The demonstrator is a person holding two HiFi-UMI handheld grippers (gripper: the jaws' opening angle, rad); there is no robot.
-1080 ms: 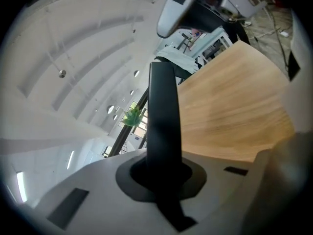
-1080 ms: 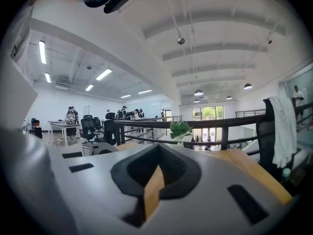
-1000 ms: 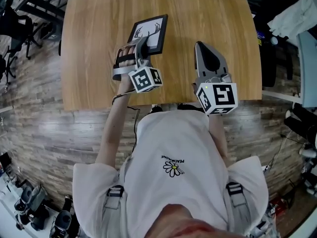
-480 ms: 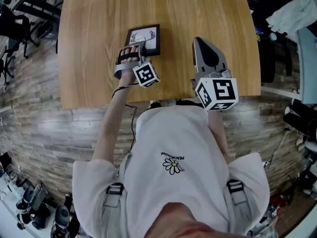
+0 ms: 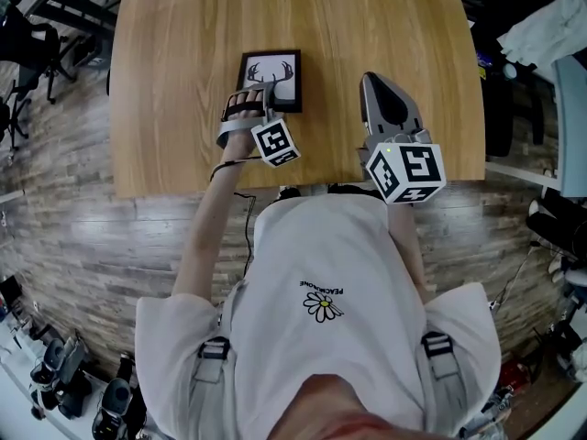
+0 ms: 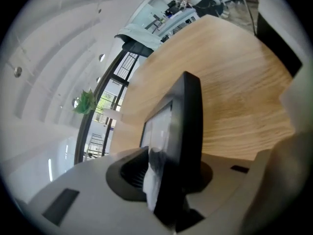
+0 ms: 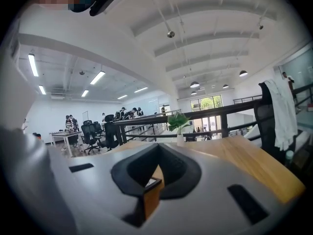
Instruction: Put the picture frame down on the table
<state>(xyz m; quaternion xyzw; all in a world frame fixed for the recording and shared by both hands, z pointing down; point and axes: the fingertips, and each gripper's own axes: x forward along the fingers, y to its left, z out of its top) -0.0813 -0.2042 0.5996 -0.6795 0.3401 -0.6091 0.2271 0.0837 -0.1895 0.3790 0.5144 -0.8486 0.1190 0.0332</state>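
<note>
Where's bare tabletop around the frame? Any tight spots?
Bare wood: left of the picture frame out to the table edge, all beyond the frame, and right of the right tongs. Tighter: the strip between frame and right tongs, and the near edge by the left tongs gripping the frame.

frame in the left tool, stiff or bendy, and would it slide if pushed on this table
Likely stiff: the frame looks straight though the left tool pinches only one edge. Probably light, being thin. On the smooth table a push would likely slide it, not tip it.
</note>
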